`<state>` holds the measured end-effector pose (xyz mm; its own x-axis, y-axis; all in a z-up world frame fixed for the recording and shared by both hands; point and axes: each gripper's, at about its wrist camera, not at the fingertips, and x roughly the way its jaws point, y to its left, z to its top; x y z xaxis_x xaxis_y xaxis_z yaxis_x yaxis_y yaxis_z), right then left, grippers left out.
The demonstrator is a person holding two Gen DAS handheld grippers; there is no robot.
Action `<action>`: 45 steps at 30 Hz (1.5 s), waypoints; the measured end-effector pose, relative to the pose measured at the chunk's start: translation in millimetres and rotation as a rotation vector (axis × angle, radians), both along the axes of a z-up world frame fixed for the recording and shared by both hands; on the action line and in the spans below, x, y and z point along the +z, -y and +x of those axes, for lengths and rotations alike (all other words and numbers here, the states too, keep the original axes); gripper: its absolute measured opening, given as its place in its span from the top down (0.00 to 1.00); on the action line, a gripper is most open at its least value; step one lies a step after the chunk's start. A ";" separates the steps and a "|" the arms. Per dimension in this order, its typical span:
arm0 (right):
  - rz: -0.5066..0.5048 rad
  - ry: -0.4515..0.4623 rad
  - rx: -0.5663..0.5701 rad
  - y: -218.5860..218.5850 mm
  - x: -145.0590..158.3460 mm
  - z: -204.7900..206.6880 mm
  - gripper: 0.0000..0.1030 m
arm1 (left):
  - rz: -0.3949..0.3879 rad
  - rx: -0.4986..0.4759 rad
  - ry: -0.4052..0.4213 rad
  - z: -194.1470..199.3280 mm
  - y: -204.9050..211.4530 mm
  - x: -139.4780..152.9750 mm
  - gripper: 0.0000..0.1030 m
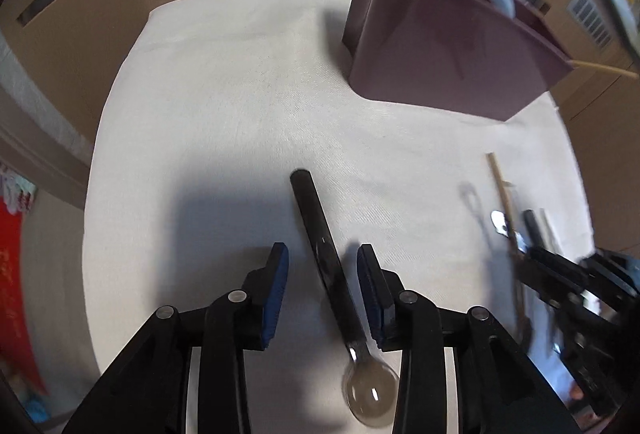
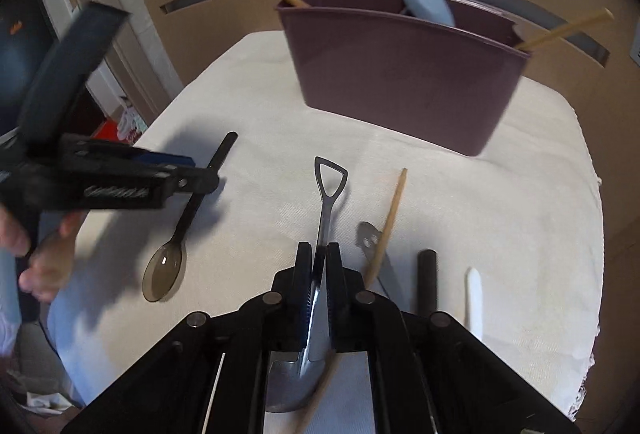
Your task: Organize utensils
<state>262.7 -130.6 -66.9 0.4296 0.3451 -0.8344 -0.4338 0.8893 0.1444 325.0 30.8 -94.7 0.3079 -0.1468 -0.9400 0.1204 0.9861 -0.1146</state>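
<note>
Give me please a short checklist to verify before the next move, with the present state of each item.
1. Right gripper shut on the metal spoon: ok, the pads clamp its handle.
2. Left gripper astride the black spoon: ok, the handle lies between the jaws, but nearer one pad.
3. Left pads pressing on the black spoon: not ok, gaps show on both sides.
4. Purple holder upright on the white cloth: ok.
5. Free room in the holder: cannot tell, a pale blue utensil and wooden sticks already stand in it.
6. Wooden chopstick clear of the metal spoon: cannot tell, it passes behind the right finger.
</note>
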 end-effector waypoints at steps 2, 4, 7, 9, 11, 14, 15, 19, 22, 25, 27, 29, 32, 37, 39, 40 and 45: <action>0.020 0.001 -0.007 9.3 1.8 0.9 0.95 | 0.058 -0.016 -0.002 8.8 9.0 -1.5 0.64; 0.035 0.007 -0.017 18.9 3.9 -2.1 0.95 | 0.108 -0.056 0.006 12.5 21.2 -2.7 0.67; 0.075 0.021 -0.036 29.5 8.0 -3.1 0.95 | 0.132 -0.102 0.038 8.1 34.1 -1.5 0.85; 0.103 0.029 -0.046 33.0 11.3 -3.0 0.95 | 0.114 -0.093 0.081 -0.6 35.4 1.1 0.88; 0.123 0.034 -0.047 33.4 14.6 -0.9 0.95 | 0.043 -0.057 0.134 -17.2 30.8 7.9 0.88; 0.105 0.038 -0.020 33.7 16.5 -5.3 0.94 | -0.040 -0.017 0.233 -47.8 22.7 25.1 0.88; 0.094 0.033 -0.012 32.3 15.3 -5.7 0.94 | -0.058 0.000 0.260 -56.9 19.3 30.3 0.88; 0.066 -0.029 -0.011 22.1 3.3 -5.4 0.82 | -0.103 0.053 0.360 -83.0 5.2 50.3 0.88; 0.047 -0.045 -0.029 14.2 -4.6 -4.0 0.80 | -0.124 0.068 0.430 -96.6 -3.1 63.5 0.88; 0.004 -0.048 -0.049 3.3 -13.1 3.9 0.80 | -0.155 0.070 0.455 -96.0 -6.9 72.6 0.88; -0.052 -0.070 -0.082 -2.8 -22.7 12.3 0.80 | -0.164 0.076 0.468 -102.1 -10.0 76.5 0.88; -0.072 -0.052 -0.088 -6.5 -26.0 14.3 0.81 | -0.177 0.081 0.473 -104.4 -13.2 79.9 0.88; -0.143 -0.003 -0.040 -17.9 -25.4 7.2 0.93 | -0.192 0.089 0.472 -106.9 -16.0 80.8 0.88; -0.056 0.052 -0.018 -9.5 0.4 -8.9 0.95 | -0.203 0.088 0.476 -112.9 -15.8 84.9 0.88; 0.004 0.068 -0.019 -1.1 15.7 -14.9 0.95 | -0.210 0.081 0.485 -117.6 -13.7 89.3 0.88; 0.031 0.078 -0.016 2.7 23.6 -18.5 0.95 | -0.210 0.079 0.488 -119.0 -12.3 91.0 0.88; 0.097 0.127 -0.011 12.3 49.4 -35.4 0.95 | -0.227 0.062 0.511 -127.6 -4.7 103.1 0.88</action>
<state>227.3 -142.9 -17.5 0.5338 0.4166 -0.7358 -0.4447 0.8785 0.1748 197.4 35.6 8.4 0.7304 -0.2957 -0.6157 0.1594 0.9504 -0.2672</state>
